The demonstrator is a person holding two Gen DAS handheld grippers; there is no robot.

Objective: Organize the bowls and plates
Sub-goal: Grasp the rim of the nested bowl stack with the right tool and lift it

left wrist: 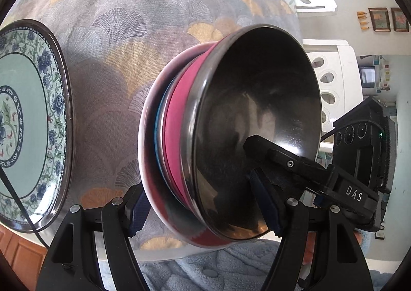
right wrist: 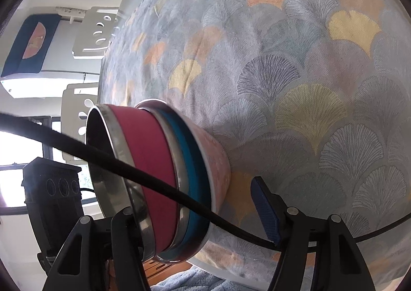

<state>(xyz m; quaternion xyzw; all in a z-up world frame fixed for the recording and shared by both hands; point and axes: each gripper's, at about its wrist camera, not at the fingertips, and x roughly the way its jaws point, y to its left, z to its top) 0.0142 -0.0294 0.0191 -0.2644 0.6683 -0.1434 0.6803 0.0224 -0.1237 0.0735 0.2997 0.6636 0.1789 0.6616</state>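
Observation:
A stack of nested bowls stands on the table: a pink ceramic bowl (right wrist: 218,160) at the bottom, a blue-banded steel bowl (right wrist: 194,142) in it, and a red-banded steel bowl (left wrist: 257,121) on top. My left gripper (left wrist: 205,209) is open, its fingers straddling the stack's near rim. My right gripper (right wrist: 203,214) is open too, one finger inside the red bowl (right wrist: 151,152) and one outside the stack; that finger (left wrist: 282,155) shows inside the bowl in the left wrist view. A floral green plate (left wrist: 28,121) lies left of the stack.
The table (right wrist: 295,73) carries a fan-patterned cloth. White chairs (left wrist: 331,80) stand beyond its far side. A black cable (right wrist: 102,157) crosses the right wrist view. A blue towel (left wrist: 218,265) lies below the table's near edge.

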